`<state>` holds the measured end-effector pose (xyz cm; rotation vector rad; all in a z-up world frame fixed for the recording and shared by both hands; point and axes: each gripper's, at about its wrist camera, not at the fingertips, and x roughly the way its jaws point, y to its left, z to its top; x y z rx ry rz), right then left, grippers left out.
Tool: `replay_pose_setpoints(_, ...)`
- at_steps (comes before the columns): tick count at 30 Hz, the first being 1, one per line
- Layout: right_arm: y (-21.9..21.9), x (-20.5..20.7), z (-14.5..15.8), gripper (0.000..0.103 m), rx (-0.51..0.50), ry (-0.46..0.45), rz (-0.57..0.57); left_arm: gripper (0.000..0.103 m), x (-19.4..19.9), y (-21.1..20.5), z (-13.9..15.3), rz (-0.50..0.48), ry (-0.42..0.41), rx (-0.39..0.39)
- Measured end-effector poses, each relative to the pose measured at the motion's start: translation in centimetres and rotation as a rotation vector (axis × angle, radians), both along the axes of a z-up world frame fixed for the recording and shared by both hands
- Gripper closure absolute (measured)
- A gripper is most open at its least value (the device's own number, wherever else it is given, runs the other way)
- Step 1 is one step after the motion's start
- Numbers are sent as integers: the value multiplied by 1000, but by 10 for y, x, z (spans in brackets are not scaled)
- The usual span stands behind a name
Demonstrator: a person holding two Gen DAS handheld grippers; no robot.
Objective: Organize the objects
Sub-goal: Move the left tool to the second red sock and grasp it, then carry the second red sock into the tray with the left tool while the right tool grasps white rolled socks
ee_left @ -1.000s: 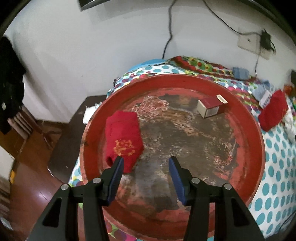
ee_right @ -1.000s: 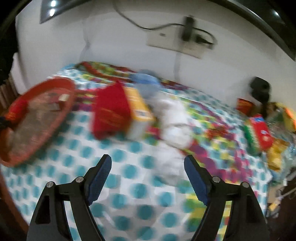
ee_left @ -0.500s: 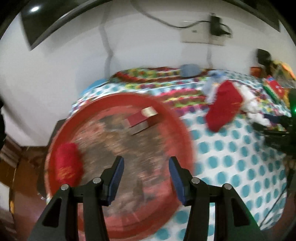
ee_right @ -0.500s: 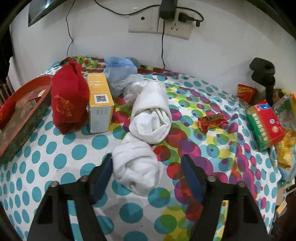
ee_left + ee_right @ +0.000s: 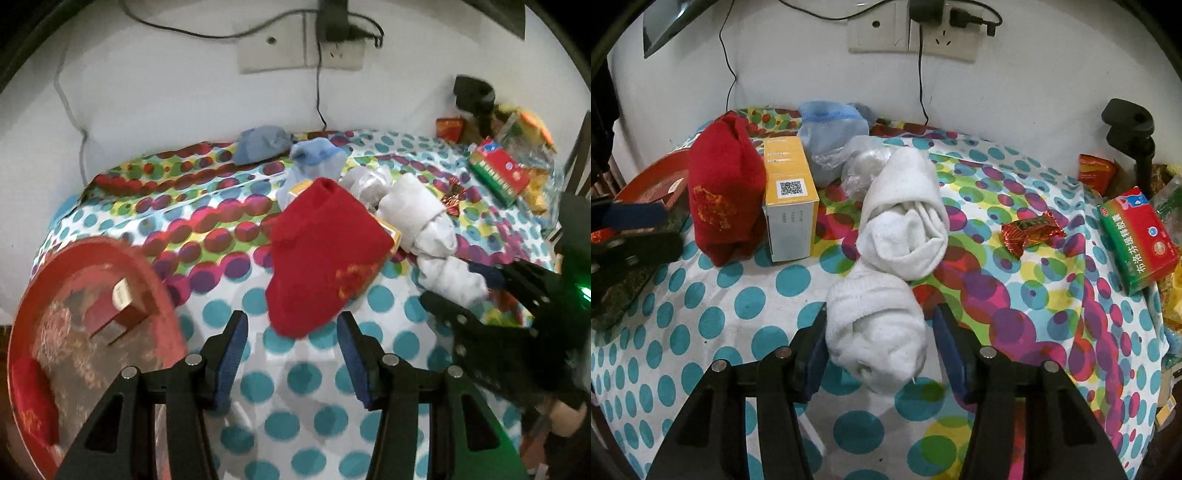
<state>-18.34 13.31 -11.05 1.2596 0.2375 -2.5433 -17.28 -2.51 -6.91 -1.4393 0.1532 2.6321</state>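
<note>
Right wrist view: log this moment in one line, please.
right tool: straddling white sock roll, grip unclear | left tool: open, facing red sock | red tray: left

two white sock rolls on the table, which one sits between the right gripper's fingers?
The nearer white rolled sock, lying between the open right gripper fingers. The other white rolled sock lies behind it, beside the yellow box, clear of the fingers.

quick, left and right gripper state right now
Left hand-held gripper: open, empty, just short of the red sock.
Right hand-held gripper: jaws around the near white sock roll; whether they are clamped on it cannot be told.
</note>
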Motion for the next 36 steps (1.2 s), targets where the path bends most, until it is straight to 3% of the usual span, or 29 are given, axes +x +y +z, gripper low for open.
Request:
replay_pose_setpoints(11, 1, 0, -3, 51, -4, 1, -3, 51, -35, 22, -10, -7, -18, 5)
replay_pose_setpoints(14, 1, 0, -3, 51, -3, 1, -3, 53, -32, 19, -9, 15, -3, 24)
replay_pose_setpoints(15, 2, 0, -3, 51, -5, 0, -4, 62, -31, 19, -9, 22, -10, 20)
replay_pose_setpoints(17, 1, 0, -3, 50, -3, 1, -4, 69, -27, 17, -8, 21, -18, 19)
replay_pose_setpoints(31, 0, 0, -2, 50, -2, 2, -8, 70, 0, 18, 6, 24, -1, -50)
replay_pose_setpoints(36, 1, -1, -3, 50, -3, 1, -8, 70, 5, 15, 10, 27, -7, -40)
